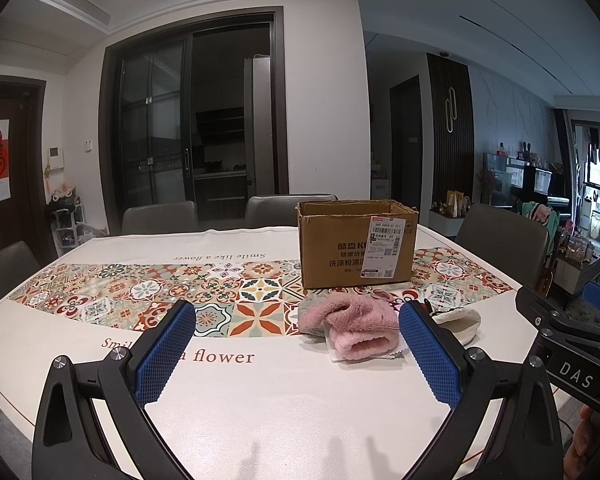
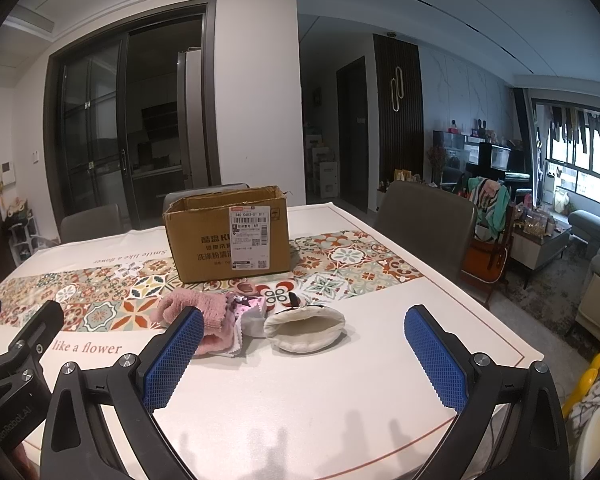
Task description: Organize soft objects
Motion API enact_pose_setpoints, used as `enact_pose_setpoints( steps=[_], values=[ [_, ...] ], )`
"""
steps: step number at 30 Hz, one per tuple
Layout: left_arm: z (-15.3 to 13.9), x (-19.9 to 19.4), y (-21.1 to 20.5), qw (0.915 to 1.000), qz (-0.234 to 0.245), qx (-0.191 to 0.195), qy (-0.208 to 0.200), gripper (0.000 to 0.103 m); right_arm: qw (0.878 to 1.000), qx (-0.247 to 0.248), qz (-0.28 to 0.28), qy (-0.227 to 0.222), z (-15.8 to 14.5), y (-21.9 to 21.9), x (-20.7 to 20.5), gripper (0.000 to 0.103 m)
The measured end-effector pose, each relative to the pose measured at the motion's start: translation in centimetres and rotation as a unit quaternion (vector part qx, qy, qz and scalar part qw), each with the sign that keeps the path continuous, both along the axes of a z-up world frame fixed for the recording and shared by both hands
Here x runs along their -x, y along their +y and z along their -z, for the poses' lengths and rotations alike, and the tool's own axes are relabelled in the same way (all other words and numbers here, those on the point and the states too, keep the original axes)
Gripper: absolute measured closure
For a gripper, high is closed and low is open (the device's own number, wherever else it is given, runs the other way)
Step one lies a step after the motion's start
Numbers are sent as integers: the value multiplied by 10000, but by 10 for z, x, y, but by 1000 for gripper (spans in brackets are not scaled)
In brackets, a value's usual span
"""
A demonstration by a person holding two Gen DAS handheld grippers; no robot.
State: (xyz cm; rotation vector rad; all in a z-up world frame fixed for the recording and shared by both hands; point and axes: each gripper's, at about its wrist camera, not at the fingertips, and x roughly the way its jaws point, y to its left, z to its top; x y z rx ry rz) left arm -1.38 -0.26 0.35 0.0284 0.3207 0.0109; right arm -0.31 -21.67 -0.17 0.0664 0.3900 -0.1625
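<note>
Both grippers, left gripper and right gripper, hang open. Pink socks look fluffy, light, maybe squishy; pinch the thick rolled middle.

Both grippers hover level, side by side — the left gripper with blue-padded jaws spread wide and empty, the right gripper likewise agape, gripping nothing.

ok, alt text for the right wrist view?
The right hand-held gripper is open above a table, facing pink fluffy socks and a cream pouch. An open cardboard box stands behind them.
</note>
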Motion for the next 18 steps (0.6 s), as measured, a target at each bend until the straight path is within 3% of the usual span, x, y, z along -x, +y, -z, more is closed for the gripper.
enact_pose_setpoints(
  steps=[10, 18],
  values=[
    [-1, -9, -4, 9999, 100, -24, 65, 0, 10000, 10, -32, 57, -4, -2, -1, 1],
    [6, -40, -15, 9992, 334, -112, 188, 0, 9998, 9, -34, 178, 0, -10, -24, 1]
  ],
)
